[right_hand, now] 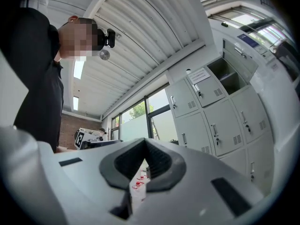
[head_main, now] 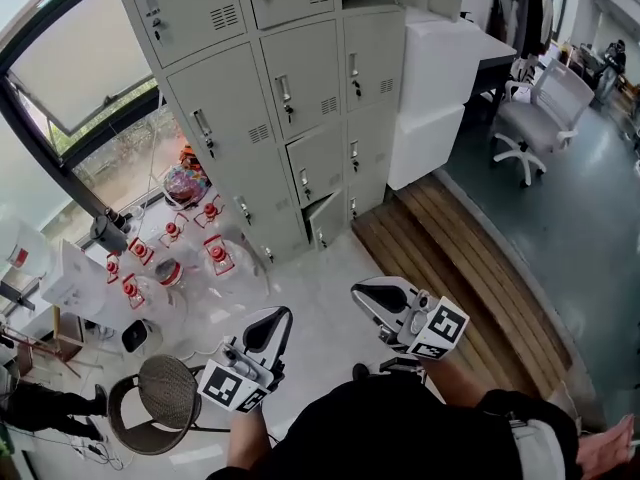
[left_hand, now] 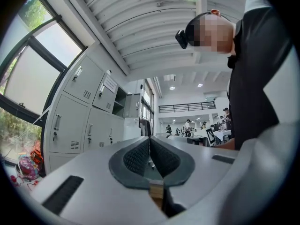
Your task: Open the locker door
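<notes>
A bank of grey lockers [head_main: 290,88] stands ahead of me, each door with a small handle and a vent. One low door [head_main: 322,218] looks slightly ajar; the others near it look closed. My left gripper [head_main: 272,328] and right gripper [head_main: 372,298] hover over the floor, well short of the lockers. Both are shut with nothing between the pads. In the left gripper view the jaws [left_hand: 150,142] meet, with the lockers [left_hand: 79,111] off to the left. From the right gripper [right_hand: 145,142] the lockers [right_hand: 220,111] show to the right, one upper compartment [right_hand: 225,74] standing open.
White boxes [head_main: 440,78] sit right of the lockers, with an office chair [head_main: 535,118] beyond. A wooden platform [head_main: 450,258] runs along the right. Several red-capped water jugs [head_main: 215,253] stand at the left by the window, and a round mesh object [head_main: 165,393] lies near my feet.
</notes>
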Motion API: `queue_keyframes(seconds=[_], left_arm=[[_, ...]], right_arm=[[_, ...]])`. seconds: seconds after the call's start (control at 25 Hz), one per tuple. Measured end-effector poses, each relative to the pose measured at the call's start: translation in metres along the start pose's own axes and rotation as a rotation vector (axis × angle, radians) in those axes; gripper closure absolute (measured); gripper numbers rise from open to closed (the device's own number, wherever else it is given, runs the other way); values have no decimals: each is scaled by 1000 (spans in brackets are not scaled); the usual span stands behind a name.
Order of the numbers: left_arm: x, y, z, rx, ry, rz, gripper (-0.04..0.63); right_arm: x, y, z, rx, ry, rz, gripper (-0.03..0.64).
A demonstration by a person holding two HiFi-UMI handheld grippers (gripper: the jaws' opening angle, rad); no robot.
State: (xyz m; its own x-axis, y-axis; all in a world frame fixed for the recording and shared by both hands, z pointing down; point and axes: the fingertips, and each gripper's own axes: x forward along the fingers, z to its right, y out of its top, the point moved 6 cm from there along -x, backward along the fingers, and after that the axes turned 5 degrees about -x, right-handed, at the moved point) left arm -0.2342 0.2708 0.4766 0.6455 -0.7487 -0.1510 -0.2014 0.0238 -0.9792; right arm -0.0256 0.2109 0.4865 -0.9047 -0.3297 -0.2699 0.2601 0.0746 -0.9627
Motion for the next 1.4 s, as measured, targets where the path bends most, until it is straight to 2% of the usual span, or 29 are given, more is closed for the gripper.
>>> queue_keyframes(seconds=[0.28,0.44,0.56,0.72,0.96,1.16,1.4], left_arm=[[67,-2,-47,11,11,-11,578],[80,-4,-80,6,17,-44,578],[83,-8,-119,-21,29,-26,578],[101,-9,-178,-36,-23,-12,578],[123,20,-253,-40,-116,37,578],[139,32,-312,5,-165,12,578],[162,29,-363,1,-208,-22,578]], right_arm=[[24,-14,79,22,54,8,607],[53,-31,108,59,63,-7,607],[78,-47,125,63,76,-44,607],[122,-53,157,38,22,-48,607],[180,-42,191,0,-54,-35,607],[228,-52,218,-14,-100,-41,607],[262,-63,247,-19,-116,-57,607]])
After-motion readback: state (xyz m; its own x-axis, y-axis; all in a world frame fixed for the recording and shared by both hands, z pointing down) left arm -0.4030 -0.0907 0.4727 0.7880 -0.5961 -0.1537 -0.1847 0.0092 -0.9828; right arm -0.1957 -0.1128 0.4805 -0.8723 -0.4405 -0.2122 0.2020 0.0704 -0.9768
